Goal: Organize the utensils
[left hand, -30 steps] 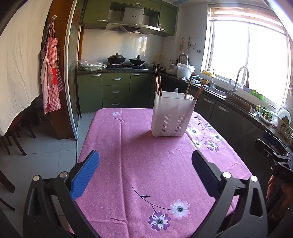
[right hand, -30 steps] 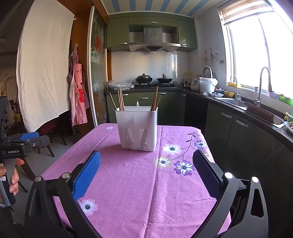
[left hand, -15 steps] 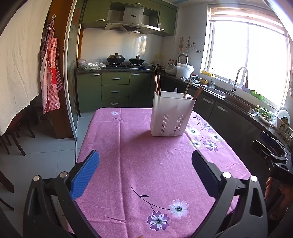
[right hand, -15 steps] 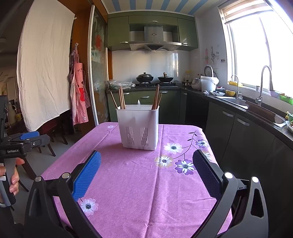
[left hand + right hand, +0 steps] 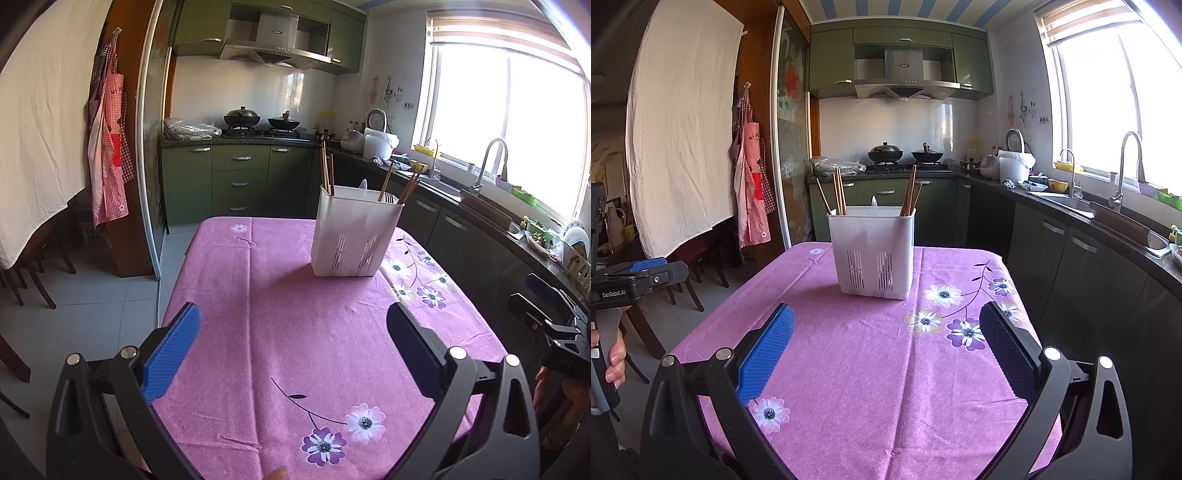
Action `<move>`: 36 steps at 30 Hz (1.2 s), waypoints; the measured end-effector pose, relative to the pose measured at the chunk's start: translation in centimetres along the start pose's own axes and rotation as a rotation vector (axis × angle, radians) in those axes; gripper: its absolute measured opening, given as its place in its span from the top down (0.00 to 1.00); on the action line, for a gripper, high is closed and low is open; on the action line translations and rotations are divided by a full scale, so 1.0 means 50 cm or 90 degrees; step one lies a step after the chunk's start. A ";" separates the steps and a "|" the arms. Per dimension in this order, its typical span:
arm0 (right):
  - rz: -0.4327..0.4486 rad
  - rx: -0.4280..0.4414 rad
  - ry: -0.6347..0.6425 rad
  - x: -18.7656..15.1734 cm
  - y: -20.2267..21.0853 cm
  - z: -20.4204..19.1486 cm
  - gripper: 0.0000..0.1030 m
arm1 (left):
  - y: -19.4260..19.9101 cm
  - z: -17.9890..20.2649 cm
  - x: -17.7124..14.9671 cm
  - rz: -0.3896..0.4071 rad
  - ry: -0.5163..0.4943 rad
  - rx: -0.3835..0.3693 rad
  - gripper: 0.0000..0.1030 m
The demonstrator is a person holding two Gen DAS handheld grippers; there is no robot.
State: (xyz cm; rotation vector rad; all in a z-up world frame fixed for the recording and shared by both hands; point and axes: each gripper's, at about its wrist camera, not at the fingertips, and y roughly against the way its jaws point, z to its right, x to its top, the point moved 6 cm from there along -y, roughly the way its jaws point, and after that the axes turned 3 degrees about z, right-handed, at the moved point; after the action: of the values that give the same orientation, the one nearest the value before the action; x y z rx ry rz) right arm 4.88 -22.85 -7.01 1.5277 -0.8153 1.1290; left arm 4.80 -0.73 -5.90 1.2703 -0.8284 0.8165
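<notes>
Left wrist view: left gripper [image 5: 293,332] spread wide and empty above the pink floral tablecloth [image 5: 280,332]; white slotted plastic utensil caddy [image 5: 352,236] stands upright well ahead, right of centre, wooden chopsticks [image 5: 327,171] leaning from its compartments. Right wrist view: right gripper [image 5: 886,332] also wide and empty, same caddy [image 5: 873,251] dead ahead, chopsticks [image 5: 910,192] in both end compartments; judged risk — the light, tall caddy could tip or slide on the cloth if a stick is dragged sideways.
</notes>
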 end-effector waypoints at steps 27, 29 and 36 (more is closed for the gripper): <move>-0.013 0.003 0.007 -0.014 -0.019 -0.005 0.04 | -0.004 0.015 -0.002 -0.012 -0.032 0.002 0.07; -0.014 0.003 0.007 -0.014 -0.020 -0.004 0.04 | -0.005 0.014 -0.001 -0.012 -0.033 0.001 0.07; -0.015 0.005 0.008 -0.016 -0.022 -0.006 0.04 | -0.008 0.012 -0.001 -0.015 -0.030 0.000 0.07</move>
State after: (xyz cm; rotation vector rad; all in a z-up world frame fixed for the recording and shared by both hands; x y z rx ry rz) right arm 5.53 -22.33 -8.11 1.5310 -0.7832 1.1239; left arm 5.10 -1.35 -6.06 1.3010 -0.8495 0.7704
